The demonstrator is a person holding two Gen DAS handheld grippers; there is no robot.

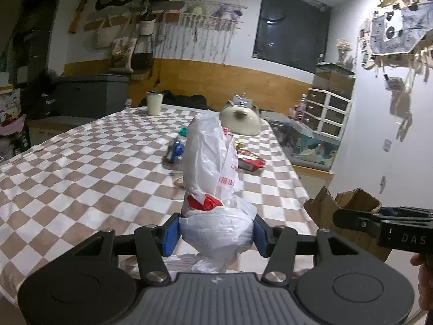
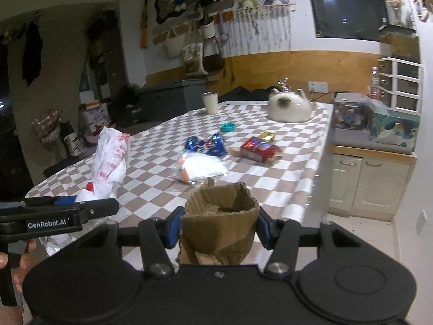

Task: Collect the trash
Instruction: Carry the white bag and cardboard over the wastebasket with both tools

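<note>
Above the checkered cloth (image 1: 81, 178), left claw (image 1: 216, 233) clamps crinkled plastic bag (image 1: 211, 162), right claw (image 2: 219, 230) torn cardboard (image 2: 219, 216).

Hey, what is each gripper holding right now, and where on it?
The left gripper clamps a white plastic bag around its bunched lower part. The right gripper clamps a piece of crumpled cardboard by its sides, just below the open top.

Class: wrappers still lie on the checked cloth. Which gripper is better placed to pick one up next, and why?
Neither is free: left gripper clamps the bag, right gripper the cardboard. The red wrapper lies on the right's side.
</note>
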